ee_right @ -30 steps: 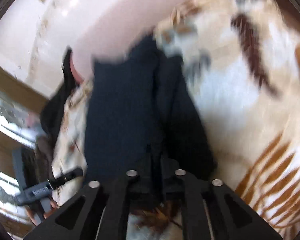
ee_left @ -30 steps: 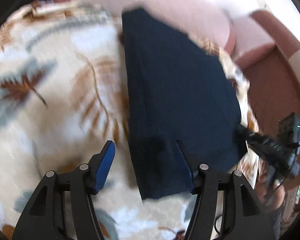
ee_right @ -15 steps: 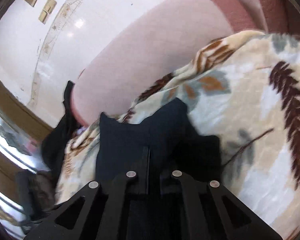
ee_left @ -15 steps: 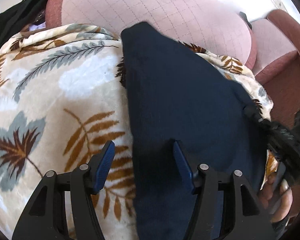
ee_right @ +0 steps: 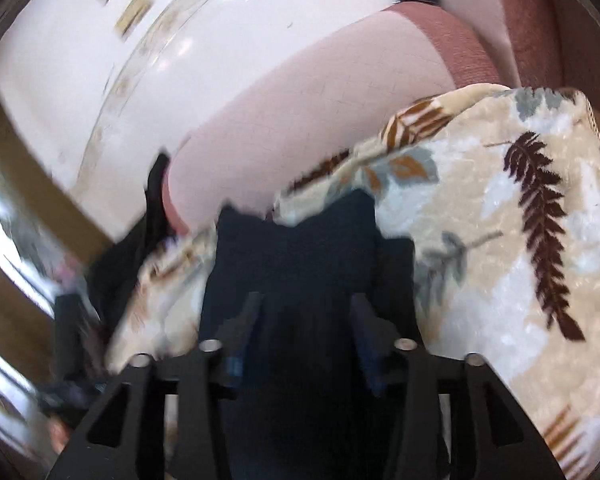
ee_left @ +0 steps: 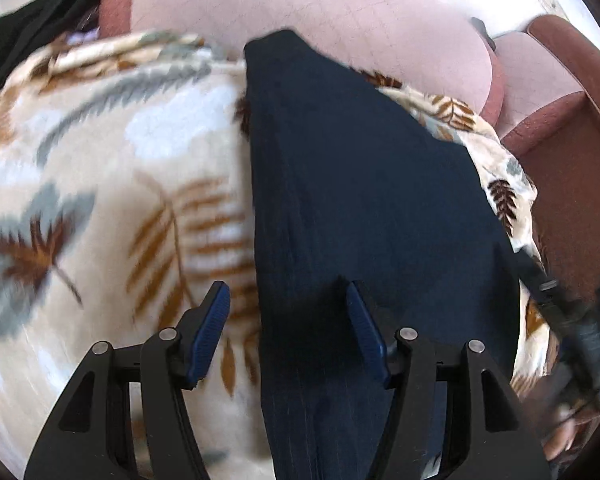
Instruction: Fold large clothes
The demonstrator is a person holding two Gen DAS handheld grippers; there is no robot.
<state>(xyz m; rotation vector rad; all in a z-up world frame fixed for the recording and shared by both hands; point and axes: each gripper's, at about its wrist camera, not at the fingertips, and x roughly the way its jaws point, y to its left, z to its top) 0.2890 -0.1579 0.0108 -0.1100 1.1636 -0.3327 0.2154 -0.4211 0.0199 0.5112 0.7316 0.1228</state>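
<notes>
- Left wrist view takes in a pink sofa (ee_left: 340,20) with quilted, padded cushions and a darker rust-brown arm at the right edge; its top is washed out by bright light.
- Over the seat lies a plush cream blanket (ee_left: 100,184) printed with brown ferns and grey leaves; motion blur smears the pattern on the left.
- On the blanket rests the dark navy garment (ee_left: 360,200), folded into a long, flat shape that narrows toward the sofa back; faint fine lines run along the cloth, and its near end is cut off by the bottom of the frame.
- At the upper left a black cloth (ee_left: 24,40) drapes over the sofa, mostly out of frame.
- Left hand-held gripper (ee_left: 288,332) stands spread, blue ribbed pads apart, straddling the garment's left edge without pinching it.
- Right hand-held gripper (ee_right: 304,328) is opening, its black jaws apart with navy cloth lying between them; the pads are dark, blurred and hard to make out against the fabric.
</notes>
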